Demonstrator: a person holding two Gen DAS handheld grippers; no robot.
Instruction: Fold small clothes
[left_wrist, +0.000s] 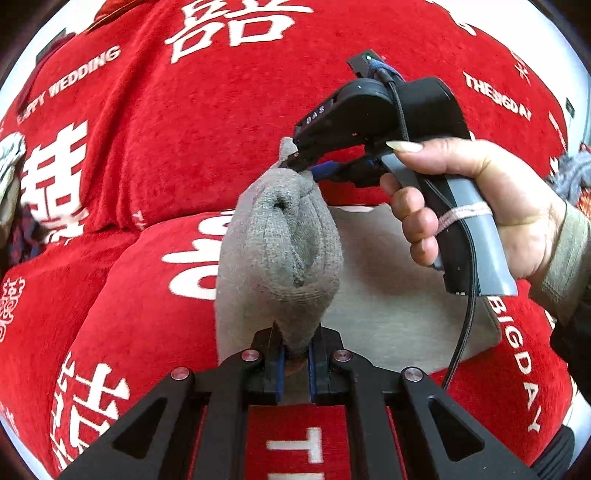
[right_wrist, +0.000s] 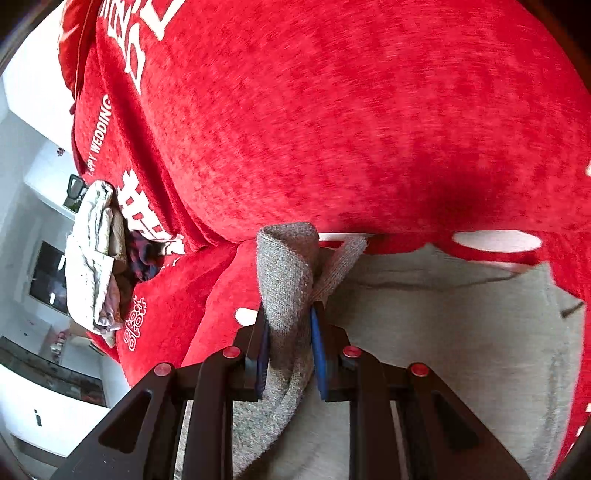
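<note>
While both tools pinch it, the grey knit garment (left_wrist: 280, 236) hangs slack between them above the red sofa cover (left_wrist: 177, 122): left tool (left_wrist: 295, 354) clamps its near end, right tool (left_wrist: 301, 166), at 12 o'clock, its far end. Judged light, limp, stretchy, not fragile. Best held at edges or corners; mid-cloth grips would bunch it. Grey cloth (left_wrist: 388, 295) lies beneath.

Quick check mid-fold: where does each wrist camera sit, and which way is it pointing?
Left wrist: on the left gripper, angled down at the sock; shows the right gripper and hand.
Right wrist: on the right gripper, angled down at the sock; only its own fingers show.
Shared: sock, red cover, grey cloth.
</note>
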